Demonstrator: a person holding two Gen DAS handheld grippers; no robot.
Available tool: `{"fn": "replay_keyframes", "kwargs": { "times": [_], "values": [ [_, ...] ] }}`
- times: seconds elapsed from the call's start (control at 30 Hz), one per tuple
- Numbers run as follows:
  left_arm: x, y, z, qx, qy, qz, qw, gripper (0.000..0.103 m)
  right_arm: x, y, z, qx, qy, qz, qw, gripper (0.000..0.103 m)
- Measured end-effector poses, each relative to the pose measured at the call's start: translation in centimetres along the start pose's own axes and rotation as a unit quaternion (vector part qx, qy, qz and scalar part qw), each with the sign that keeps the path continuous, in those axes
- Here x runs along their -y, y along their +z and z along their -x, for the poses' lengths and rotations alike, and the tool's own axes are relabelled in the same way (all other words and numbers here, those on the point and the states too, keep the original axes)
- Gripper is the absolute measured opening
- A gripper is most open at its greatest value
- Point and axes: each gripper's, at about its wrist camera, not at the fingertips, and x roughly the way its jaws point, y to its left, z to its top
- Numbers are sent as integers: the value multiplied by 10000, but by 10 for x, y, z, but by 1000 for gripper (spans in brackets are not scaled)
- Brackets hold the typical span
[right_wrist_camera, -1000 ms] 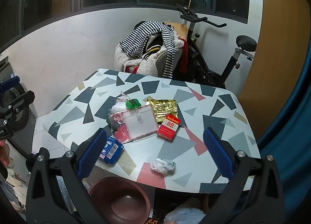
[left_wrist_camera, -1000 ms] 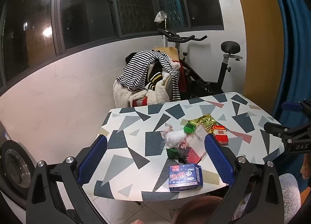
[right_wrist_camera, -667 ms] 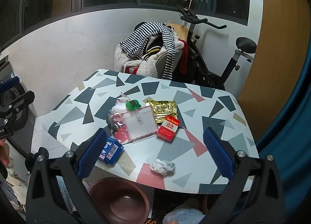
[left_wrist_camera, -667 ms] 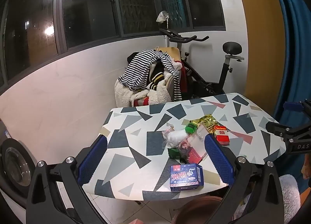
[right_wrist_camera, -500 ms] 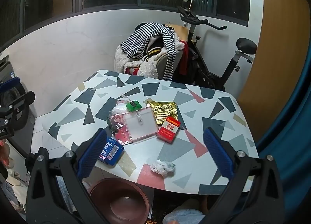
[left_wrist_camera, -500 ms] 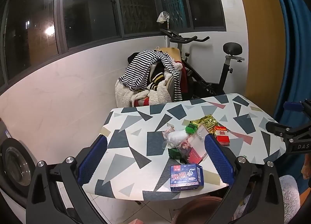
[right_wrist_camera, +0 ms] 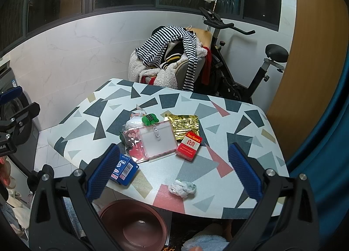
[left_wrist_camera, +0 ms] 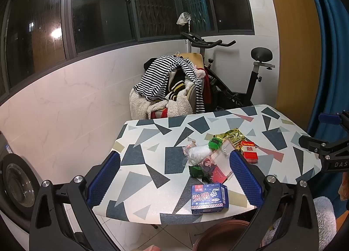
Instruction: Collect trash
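Barely any change vs a second ago: both views have crept slightly, table contents sit where they were, nothing picked up. Left gripper (left_wrist_camera: 174,176) and right gripper (right_wrist_camera: 173,171) both spread wide, nothing between the ribbed blue pads (left_wrist_camera: 103,178), hovering off the near edge of the table (right_wrist_camera: 240,124).

Trash is clustered mid-table on the glossy geometric-print top (grey, navy, pink triangles):
- blue carton (left_wrist_camera: 209,195), boxy cardboard, white characters, at the near edge
- red cigarette pack (right_wrist_camera: 189,145), rigid, just beside the clear badge holder (right_wrist_camera: 158,140) (flat plastic, metal clip)
- gold foil wrapper (right_wrist_camera: 185,125), crinkled, partly under the pack
- crumpled white tissue (right_wrist_camera: 182,187), apart from the rest, near the front edge
- clear plastic bag with white wad (left_wrist_camera: 198,152), soft, touching the small green plush (right_wrist_camera: 149,119)

Round brown plastic basin (right_wrist_camera: 133,222) on the floor below the table's near edge. Behind: chair heaped with striped and fleece clothes (left_wrist_camera: 170,85), exercise bike (right_wrist_camera: 246,59).
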Motion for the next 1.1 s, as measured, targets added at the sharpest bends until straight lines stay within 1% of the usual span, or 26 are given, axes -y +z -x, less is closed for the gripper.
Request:
{"fn": "replay_keyframes", "kwargs": {
  "times": [0.43, 0.53, 0.67, 0.73, 0.77, 1.1],
  "values": [
    [0, 0, 0, -6, -11, 12, 10000, 98, 1, 1, 0, 9, -11, 9, 10000, 98],
    [-15, -2, -1, -15, -20, 8, 10000, 98, 1, 1, 0, 11, -7, 11, 10000, 98],
    [-17, -4, -4, -24, -63, 21, 10000, 98, 3, 4, 2, 4, -16, 10, 10000, 98],
    [-14, -4, -1, -31, -96, 30, 9999, 98, 3, 4, 1, 5, -15, 10, 10000, 98],
    [-6, -7, -1, -41, -90, 43, 9999, 98, 8, 3, 6, 10, -15, 1, 10000, 98],
    [-1, -6, 0, -64, -104, 42, 9999, 98, 8, 1, 6, 18, -23, 6, 10000, 98]
  ]
}}
